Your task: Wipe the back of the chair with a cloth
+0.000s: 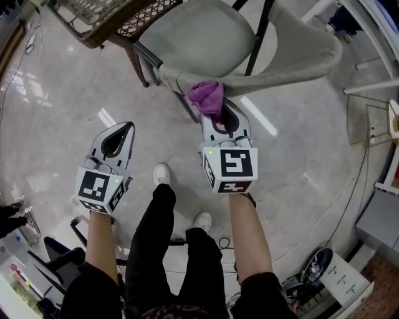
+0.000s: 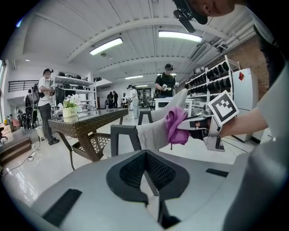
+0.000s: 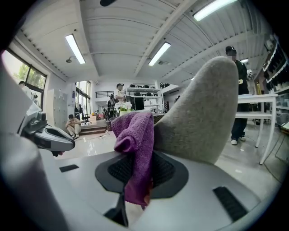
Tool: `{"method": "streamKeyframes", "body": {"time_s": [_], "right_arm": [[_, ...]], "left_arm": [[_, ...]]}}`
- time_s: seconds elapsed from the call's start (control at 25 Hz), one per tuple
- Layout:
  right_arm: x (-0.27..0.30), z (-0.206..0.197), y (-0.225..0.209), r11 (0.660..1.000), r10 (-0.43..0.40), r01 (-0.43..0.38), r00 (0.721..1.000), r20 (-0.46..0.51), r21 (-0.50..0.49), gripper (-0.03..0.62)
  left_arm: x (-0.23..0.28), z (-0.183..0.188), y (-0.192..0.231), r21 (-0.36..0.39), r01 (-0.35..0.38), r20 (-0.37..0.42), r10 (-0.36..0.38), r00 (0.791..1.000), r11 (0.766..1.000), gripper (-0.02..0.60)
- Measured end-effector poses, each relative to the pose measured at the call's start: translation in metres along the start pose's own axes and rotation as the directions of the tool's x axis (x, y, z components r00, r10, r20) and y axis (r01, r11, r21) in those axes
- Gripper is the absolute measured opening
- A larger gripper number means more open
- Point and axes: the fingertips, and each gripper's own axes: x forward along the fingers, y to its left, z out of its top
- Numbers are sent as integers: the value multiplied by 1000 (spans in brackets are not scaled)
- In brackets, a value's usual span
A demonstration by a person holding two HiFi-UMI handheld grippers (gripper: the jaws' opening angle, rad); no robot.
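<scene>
A grey upholstered chair [image 1: 206, 37] stands ahead of me, its curved back [image 1: 280, 65] nearest. My right gripper [image 1: 219, 107] is shut on a purple cloth [image 1: 207, 96], pressed against the left end of the backrest's rim. In the right gripper view the purple cloth [image 3: 135, 149] hangs from the jaws against the chair back [image 3: 203, 113]. My left gripper [image 1: 122, 129] hovers lower left over the floor, shut with nothing in it. In the left gripper view the cloth [image 2: 176, 126] and right gripper [image 2: 192, 128] show at the chair's back [image 2: 153, 131].
A wicker table [image 1: 112, 19] stands at the chair's far left. White table legs [image 1: 368, 56] and a cable [image 1: 361, 168] lie to the right, a white box [image 1: 340, 280] at lower right. My legs and shoes [image 1: 162, 174] are below. Several people stand in the background.
</scene>
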Motion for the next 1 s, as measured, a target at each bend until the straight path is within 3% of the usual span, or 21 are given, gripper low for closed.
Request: {"method": "streamKeyframes", "body": {"time_s": [0.32,0.4,0.48,0.76,1.0], "right_arm": [[-36,-9,-76,978,-156,156,988,-11,137,94],[-43,-11,-89,969,-161,161,987,-14,188,94],[-48,-12,-89,974,-144,144,989,-11,174,94],[-34,-28,-10,1000,7,-7,999,-36,-12,94],[17,-38,55,992,126,-125,991,-35,24,94]], "left_arm": [[17,8,-37,9,55,-9,-55,998,998,9],[19,7,-41,3,60,-9,-60,998,998,9],[19,5,-42,-9,56,-7,-56,998,998,9],[5,-9,-32,-27,25,-19,-26,999,999,9],[-11,-37,-8,-28,-11,-58,10,998,1000,9]]}}
